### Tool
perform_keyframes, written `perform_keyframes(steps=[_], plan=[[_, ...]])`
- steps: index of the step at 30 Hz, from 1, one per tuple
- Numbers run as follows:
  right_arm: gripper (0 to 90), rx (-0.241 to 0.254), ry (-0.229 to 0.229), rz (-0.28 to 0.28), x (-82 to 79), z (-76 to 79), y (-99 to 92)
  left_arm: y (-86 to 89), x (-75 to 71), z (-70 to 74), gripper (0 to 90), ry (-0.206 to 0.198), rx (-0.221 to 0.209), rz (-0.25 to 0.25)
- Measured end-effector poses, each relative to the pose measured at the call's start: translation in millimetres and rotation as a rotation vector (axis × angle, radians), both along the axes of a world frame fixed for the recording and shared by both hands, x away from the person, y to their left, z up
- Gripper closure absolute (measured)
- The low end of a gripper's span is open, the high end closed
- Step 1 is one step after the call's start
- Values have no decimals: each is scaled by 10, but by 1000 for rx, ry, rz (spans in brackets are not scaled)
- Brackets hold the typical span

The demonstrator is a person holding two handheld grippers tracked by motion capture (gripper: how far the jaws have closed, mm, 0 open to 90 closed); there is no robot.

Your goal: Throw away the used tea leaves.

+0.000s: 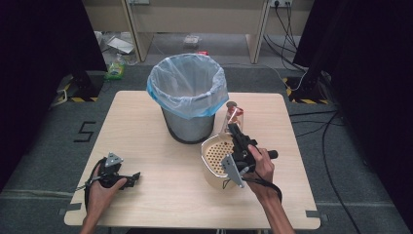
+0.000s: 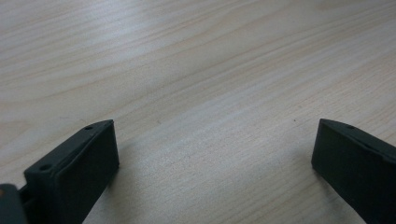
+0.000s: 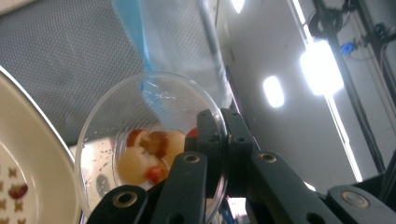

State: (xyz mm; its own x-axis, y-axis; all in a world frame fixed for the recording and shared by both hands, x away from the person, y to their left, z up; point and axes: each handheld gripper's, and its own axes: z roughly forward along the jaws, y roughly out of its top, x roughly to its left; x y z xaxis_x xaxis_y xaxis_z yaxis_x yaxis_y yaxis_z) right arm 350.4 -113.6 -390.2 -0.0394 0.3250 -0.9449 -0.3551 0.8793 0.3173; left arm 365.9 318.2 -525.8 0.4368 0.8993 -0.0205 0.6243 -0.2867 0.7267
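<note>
At seven o'clock on the counter (image 1: pixel 160 195), the left gripper (image 1: pixel 132 178) rests released, jaws wide apart. The lined bin (image 1: pixel 189 97) stands at twelve. At three, the right gripper (image 1: pixel 236 131) grasps a clear cup (image 3: pixel 149 140) of fruit bits above the strainer (image 1: pixel 215 156).

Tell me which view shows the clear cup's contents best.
The right gripper view: the clear cup is close up, pinched at its rim by the right gripper, with pale and red pieces inside. In the high view the cup is small beside the bin. The left gripper view looks at bare table.
</note>
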Motion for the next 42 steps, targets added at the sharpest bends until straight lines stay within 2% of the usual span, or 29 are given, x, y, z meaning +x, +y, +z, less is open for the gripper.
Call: perform_keyframes(steps=[2,4,5,6,7,8,9,11,13,17,20,22,24,25,27,29,32,33,34,35,36,37,40,42], plan=[[880,-37,-9,-5,7,-32,13,2,2,1,0,2,0,-1],[881,-35,-14,-3,7,-39,13,3,2,1,0,2,0,-1],[880,-67,-39,-8,7,-42,26,2,1,1,0,2,0,-1],[880,-78,-36,-17,5,-49,34,2,2,1,0,2,0,-1],[880,-109,-61,-4,-29,-47,59,2,2,1,0,2,0,-1],[880,-109,-61,-4,-29,-47,59,2,2,1,0,2,0,-1],[880,-158,-74,-16,-1,-55,72,2,1,1,0,2,1,-1],[880,-139,-64,-23,2,-72,66,-1,-1,0,0,-1,1,0],[880,-161,-82,-13,-20,-71,86,2,1,1,0,2,0,-1],[880,-142,-79,-20,-6,-58,74,-1,0,0,0,-1,0,0],[880,-154,-95,-19,-25,-38,77,2,1,0,0,1,1,-1],[880,-187,-76,-29,-13,-62,98,-2,-2,1,0,-1,2,0],[880,-201,-100,-30,-19,-69,94,-1,-1,0,0,0,0,1],[880,-180,-94,-18,-22,-56,96,-1,-1,0,0,0,0,1],[880,-132,-31,-23,23,-37,80,-1,-2,0,0,-1,1,1],[879,-49,44,-20,69,5,30,0,-1,0,0,0,1,1],[879,126,140,-17,111,106,-65,0,-1,0,0,0,1,1],[879,154,153,-16,114,128,-84,0,0,0,0,0,0,1],[879,154,153,-16,114,128,-84,0,0,0,0,0,0,1],[879,245,220,-24,148,168,-148,1,0,1,0,1,1,0],[879,245,220,-24,148,168,-148,0,0,0,0,1,0,1],[878,332,284,-18,176,187,-216,0,-1,0,0,0,1,1],[878,436,367,-10,191,225,-297,1,0,0,0,1,1,0],[878,525,425,2,220,260,-375,0,0,0,0,0,0,1]])
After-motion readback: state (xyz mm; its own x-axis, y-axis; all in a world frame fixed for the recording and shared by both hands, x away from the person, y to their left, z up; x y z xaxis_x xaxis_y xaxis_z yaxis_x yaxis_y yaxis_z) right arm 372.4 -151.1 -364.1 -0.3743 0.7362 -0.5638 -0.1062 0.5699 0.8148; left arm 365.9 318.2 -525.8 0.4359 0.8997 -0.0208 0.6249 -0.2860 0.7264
